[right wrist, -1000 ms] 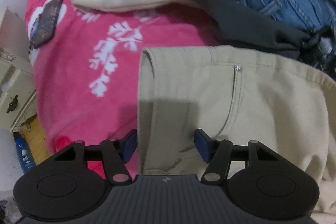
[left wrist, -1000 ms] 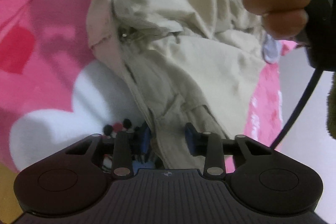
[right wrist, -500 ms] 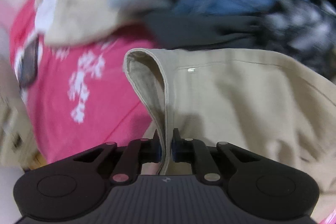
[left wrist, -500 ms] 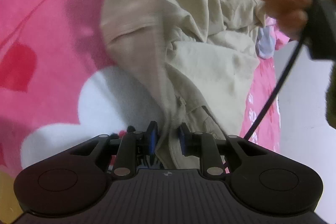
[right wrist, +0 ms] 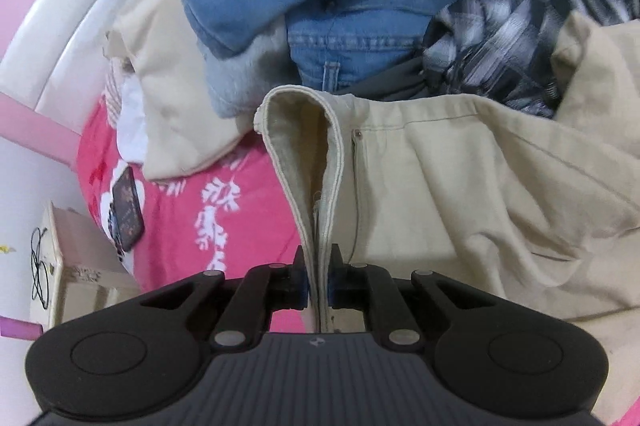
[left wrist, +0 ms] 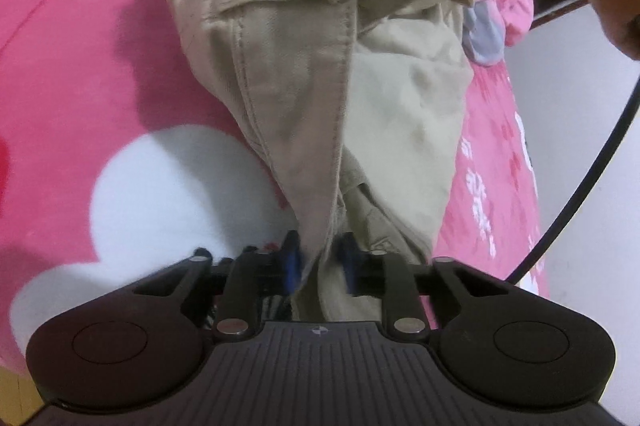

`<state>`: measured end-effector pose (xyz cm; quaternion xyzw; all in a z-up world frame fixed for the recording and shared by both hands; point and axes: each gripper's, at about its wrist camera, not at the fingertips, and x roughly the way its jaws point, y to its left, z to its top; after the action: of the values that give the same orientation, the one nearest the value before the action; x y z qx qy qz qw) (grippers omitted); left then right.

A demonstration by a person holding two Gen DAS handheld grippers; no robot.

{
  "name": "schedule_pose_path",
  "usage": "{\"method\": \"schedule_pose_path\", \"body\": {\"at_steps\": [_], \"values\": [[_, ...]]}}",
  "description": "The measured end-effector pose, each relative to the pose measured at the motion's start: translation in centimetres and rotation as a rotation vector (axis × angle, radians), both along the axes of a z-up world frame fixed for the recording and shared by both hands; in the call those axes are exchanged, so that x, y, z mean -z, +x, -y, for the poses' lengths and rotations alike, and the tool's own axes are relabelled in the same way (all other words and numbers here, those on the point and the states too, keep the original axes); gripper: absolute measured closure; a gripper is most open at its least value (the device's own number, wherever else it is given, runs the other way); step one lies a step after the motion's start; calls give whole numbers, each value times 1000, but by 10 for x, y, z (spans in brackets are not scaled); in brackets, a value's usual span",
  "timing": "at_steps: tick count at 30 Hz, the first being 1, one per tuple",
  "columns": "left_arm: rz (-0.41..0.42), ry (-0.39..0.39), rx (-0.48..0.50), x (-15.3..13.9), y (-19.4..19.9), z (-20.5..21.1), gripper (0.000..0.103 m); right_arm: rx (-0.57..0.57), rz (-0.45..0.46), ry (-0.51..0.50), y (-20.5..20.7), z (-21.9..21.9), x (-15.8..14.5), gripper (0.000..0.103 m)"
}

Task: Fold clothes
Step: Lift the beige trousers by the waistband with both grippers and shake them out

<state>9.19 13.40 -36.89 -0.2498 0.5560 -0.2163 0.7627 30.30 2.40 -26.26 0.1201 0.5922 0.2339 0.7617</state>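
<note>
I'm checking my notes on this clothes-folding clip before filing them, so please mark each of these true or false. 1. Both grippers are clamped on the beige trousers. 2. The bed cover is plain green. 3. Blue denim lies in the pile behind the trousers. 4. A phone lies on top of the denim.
1. True: the left gripper and the right gripper each pinch a fold of the beige trousers.
2. False: the bed cover is pink with white shapes.
3. True: the blue denim is heaped just beyond the trousers.
4. False: the phone lies on the bed cover, left of the trousers.
</note>
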Motion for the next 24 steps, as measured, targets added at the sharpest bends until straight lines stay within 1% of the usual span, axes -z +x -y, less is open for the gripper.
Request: {"method": "schedule_pose_path", "body": {"at_steps": [2, 4, 7, 10, 12, 15, 18, 21, 24], "values": [[1, -3, -11, -10, -4, -3, 97, 29, 16, 19, -3, 9, -11, 94], [39, 8, -11, -28, -9, -1, 98, 62, 36, 47, -6, 23, -27, 94], [113, -8, 5, -61, -16, 7, 98, 115, 67, 96, -13, 46, -53, 94], [190, -24, 12, -103, -28, 13, 99, 180, 109, 191, -26, 83, -87, 94], [247, -35, 13, -134, -34, 23, 99, 233, 147, 280, -37, 114, -111, 94], [337, -75, 19, -180, -43, 43, 99, 312, 215, 426, -57, 166, -149, 94], [419, -120, 37, -224, -43, 84, 99, 387, 290, 569, -79, 219, -186, 94], [501, -157, 82, -270, -50, 116, 99, 455, 379, 677, -106, 278, -222, 94], [603, -175, 150, -315, -60, 150, 99, 541, 476, 766, -135, 337, -253, 94]]}}
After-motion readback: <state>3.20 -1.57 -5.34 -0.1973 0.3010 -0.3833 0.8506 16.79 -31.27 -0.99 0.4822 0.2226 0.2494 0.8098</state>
